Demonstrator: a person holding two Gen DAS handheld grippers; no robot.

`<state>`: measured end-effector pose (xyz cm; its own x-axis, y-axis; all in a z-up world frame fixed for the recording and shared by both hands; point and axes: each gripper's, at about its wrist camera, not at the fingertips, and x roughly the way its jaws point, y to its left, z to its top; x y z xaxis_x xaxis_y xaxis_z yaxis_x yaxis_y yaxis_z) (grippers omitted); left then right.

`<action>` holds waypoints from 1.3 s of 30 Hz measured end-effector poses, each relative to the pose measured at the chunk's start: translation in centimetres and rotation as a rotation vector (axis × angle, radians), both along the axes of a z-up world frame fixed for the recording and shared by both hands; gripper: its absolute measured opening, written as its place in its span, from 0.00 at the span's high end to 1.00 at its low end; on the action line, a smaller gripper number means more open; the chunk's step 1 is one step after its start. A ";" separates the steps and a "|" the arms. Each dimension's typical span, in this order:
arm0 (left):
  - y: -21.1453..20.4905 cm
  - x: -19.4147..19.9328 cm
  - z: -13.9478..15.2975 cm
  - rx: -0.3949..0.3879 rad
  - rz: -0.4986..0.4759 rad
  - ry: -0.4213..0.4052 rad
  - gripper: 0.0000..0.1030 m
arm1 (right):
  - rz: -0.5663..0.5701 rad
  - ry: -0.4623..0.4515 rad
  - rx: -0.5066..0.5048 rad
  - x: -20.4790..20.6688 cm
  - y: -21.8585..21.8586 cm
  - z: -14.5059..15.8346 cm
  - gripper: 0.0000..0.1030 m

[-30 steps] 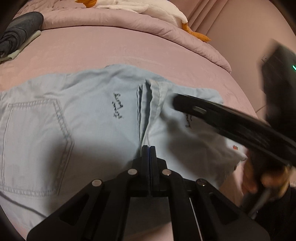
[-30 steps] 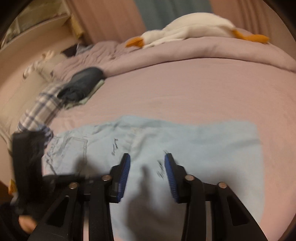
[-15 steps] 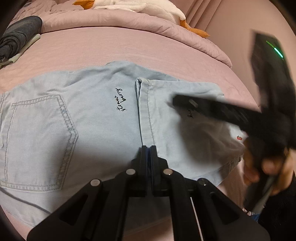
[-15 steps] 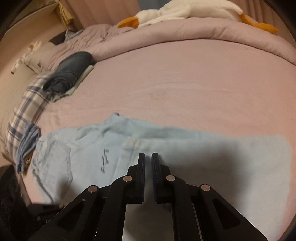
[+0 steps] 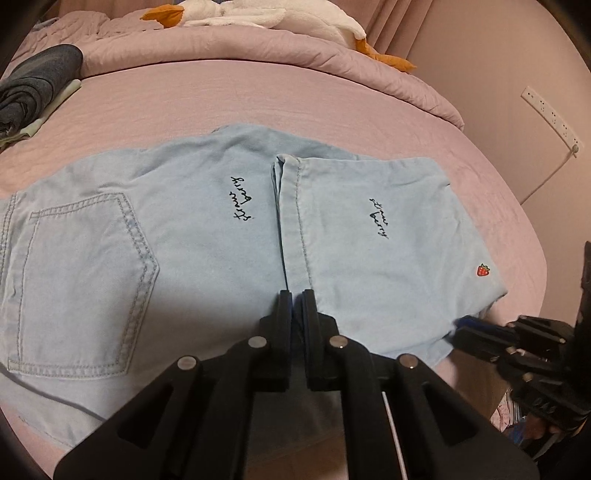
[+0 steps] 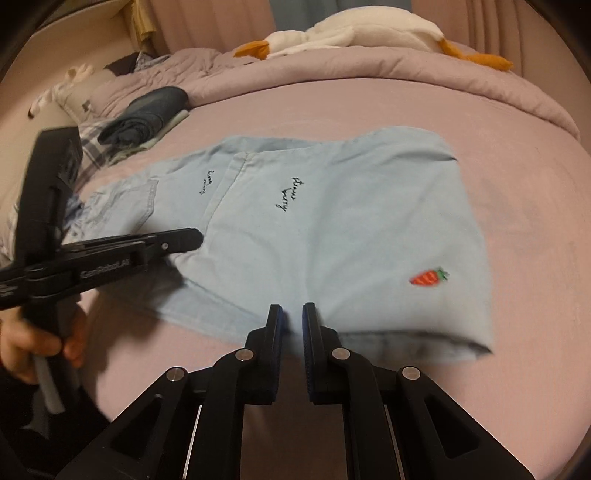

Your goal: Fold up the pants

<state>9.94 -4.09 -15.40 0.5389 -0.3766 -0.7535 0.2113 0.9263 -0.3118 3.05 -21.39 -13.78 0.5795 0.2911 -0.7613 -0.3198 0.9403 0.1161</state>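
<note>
Light blue denim pants (image 5: 221, 258) lie on the pink bed sheet (image 5: 258, 103), back pocket at the left, the leg end folded over to the middle. My left gripper (image 5: 297, 295) sits at the near end of the folded hem; its jaws are opening a crack, with the hem edge still running in between them. From the right wrist the left gripper (image 6: 195, 236) shows side-on at the pants (image 6: 332, 221). My right gripper (image 6: 291, 314) is shut with nothing held, tips at the near edge of the fold. It touches the near right corner as seen from the left wrist (image 5: 460, 325).
A stack of dark folded clothes (image 5: 33, 85) lies at the far left of the bed. A rolled quilt (image 6: 406, 81) with a white plush goose (image 6: 351, 33) lines the far side. The wall with a socket strip (image 5: 546, 110) is at the right. A hand (image 6: 26, 343) holds the left gripper.
The right gripper closed and swung from above the folded leg down to the near right edge of the pants. The folded leg now lies flat. The left gripper stayed in place.
</note>
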 end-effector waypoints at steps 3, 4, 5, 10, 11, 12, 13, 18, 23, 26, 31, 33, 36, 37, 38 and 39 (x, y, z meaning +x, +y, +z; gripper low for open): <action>0.2 -0.2 0.0 -0.007 0.008 0.004 0.93 | -0.027 -0.057 0.020 -0.3 -0.6 1.3 0.91; 0.3 -0.2 0.0 -0.008 0.009 0.005 0.93 | -0.052 -0.081 0.020 -0.3 -1.0 1.5 0.90; 0.3 -0.3 0.0 -0.007 0.009 0.005 0.93 | -0.090 -0.098 0.023 -0.1 -1.5 1.6 0.87; 0.3 -0.5 0.2 0.002 0.005 0.002 0.92 | -0.224 -0.060 -0.001 1.3 -3.4 -0.2 0.86; 0.3 -0.5 0.2 0.001 0.004 0.000 0.92 | -0.230 -0.056 0.007 1.3 -3.5 -0.7 0.86; 0.3 -0.5 0.2 0.001 0.005 -0.001 0.91 | -0.238 -0.068 0.014 1.1 -3.5 -0.8 0.86; 0.4 -0.5 0.2 0.000 0.008 0.000 0.91 | -0.247 -0.066 0.012 1.0 -3.4 -0.6 0.86; 1.3 -1.3 0.1 -0.017 0.020 0.026 0.92 | -0.256 -0.061 0.021 0.1 -3.3 0.2 0.84; 2.7 -3.2 0.7 -0.038 0.033 0.014 0.87 | -0.251 -0.078 0.073 -1.2 -3.4 0.7 0.81; 3.8 -4.5 1.2 -0.044 0.053 -0.002 0.71 | -0.215 -0.110 0.118 -1.6 -2.8 1.3 0.79; 8.1 -7.4 1.7 -0.086 0.168 -0.023 0.45 | -0.125 -0.121 0.157 -1.0 -0.2 1.6 0.63; 10.5 -8.5 1.5 -0.121 0.218 -0.011 0.46 | -0.092 -0.110 0.155 -0.5 1.2 1.2 0.63; 12.7 -9.9 1.3 -0.191 0.270 0.009 0.46 | -0.053 -0.093 0.147 -0.1 2.9 0.7 0.63; 13.0 -10.2 1.4 -0.186 0.286 0.012 0.46 | -0.046 -0.089 0.146 -0.1 3.2 0.6 0.63; 13.5 -10.5 1.2 -0.180 0.304 0.020 0.46 | -0.038 -0.082 0.145 0.0 3.6 0.4 0.63; 13.9 -10.6 1.0 -0.189 0.315 0.028 0.46 | -0.030 -0.075 0.144 0.1 4.0 0.3 0.63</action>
<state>-0.69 9.79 -14.40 0.6306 -0.3296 -0.7026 -0.0859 0.8701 -0.4853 3.19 -17.39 -13.53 0.6429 0.3758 -0.6674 -0.3044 0.9250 0.2276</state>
